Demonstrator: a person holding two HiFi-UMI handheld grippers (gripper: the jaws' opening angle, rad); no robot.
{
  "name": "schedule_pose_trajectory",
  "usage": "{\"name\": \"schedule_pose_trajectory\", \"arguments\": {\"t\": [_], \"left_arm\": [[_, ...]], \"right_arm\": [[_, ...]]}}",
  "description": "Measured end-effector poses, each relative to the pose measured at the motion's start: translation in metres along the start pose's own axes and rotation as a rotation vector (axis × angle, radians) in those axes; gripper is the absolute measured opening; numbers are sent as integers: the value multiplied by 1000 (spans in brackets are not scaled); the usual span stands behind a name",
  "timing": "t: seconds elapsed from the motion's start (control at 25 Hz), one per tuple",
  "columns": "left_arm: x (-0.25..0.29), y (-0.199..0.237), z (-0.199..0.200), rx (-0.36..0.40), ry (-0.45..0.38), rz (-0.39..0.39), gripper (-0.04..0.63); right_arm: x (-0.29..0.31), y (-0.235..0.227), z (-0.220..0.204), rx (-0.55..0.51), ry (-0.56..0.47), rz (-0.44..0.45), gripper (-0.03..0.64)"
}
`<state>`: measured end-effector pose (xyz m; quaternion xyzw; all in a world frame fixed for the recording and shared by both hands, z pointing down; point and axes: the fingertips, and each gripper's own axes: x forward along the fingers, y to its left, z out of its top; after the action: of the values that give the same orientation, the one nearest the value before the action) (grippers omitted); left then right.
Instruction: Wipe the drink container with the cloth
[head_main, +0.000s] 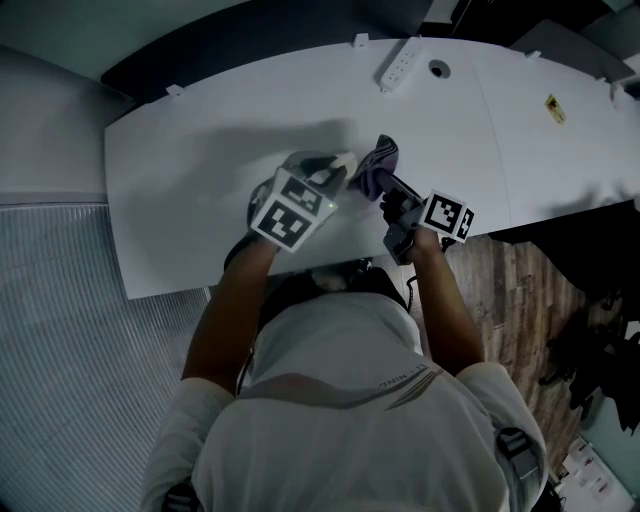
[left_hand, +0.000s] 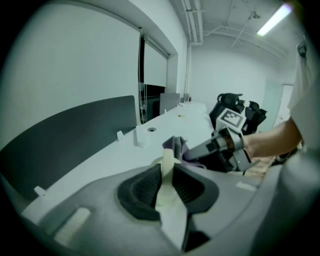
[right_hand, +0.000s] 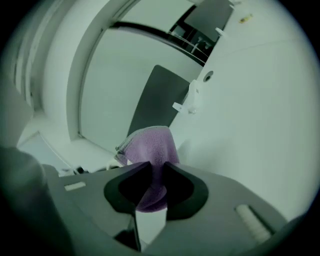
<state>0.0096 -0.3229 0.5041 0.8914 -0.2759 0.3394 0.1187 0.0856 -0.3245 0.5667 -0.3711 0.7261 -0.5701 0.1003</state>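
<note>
The drink container (head_main: 337, 164) is a pale cream, thin-edged thing held above the white table (head_main: 190, 190). My left gripper (head_main: 328, 178) is shut on it; in the left gripper view the container (left_hand: 166, 176) stands edge-on, pinched between the dark pads. A purple cloth (head_main: 377, 164) hangs bunched just right of the container, close to it or touching it. My right gripper (head_main: 388, 188) is shut on that cloth. In the right gripper view the cloth (right_hand: 150, 145) rises out of the closed jaws (right_hand: 154, 172). The left gripper view shows the cloth (left_hand: 176, 146) and the right gripper (left_hand: 200, 150) right behind the container.
A white power strip (head_main: 400, 62) and a round cable hole (head_main: 438, 69) lie at the table's far edge, in front of a dark partition (left_hand: 70, 135). A yellow sticker (head_main: 555, 108) is at the far right. Grey carpet lies left, wood floor (head_main: 510, 300) right.
</note>
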Motion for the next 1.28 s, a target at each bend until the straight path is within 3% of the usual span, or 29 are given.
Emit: {"name": "schedule_pose_trajectory", "arguments": {"t": [0.16,0.24,0.36,0.48,0.72,0.88,1.28], "left_arm": [[1,0,-1,-8,-8,2,72],[0,1,-2,-8,-11,0,72],[-1,1,-3,-12,-16,0,73],[-2,0,-1,-15,-13,-2,74],[-1,2,2,-23,-9,-4,74],[-2,2,0,-24,-11,-4,74],[-2,2,1,-37,-14,-7,77]], "right_arm": [[4,20,38,178,-91,196,87],[11,27,46,196,-99,244,87],[22,34,47,158,-76,247,86],[30,30,42,72,-36,184,86],[45,9,22,-156,76,-31,84],[56,-14,1,-347,211,-174,84],[68,-57,-26,-558,457,-311,81]]}}
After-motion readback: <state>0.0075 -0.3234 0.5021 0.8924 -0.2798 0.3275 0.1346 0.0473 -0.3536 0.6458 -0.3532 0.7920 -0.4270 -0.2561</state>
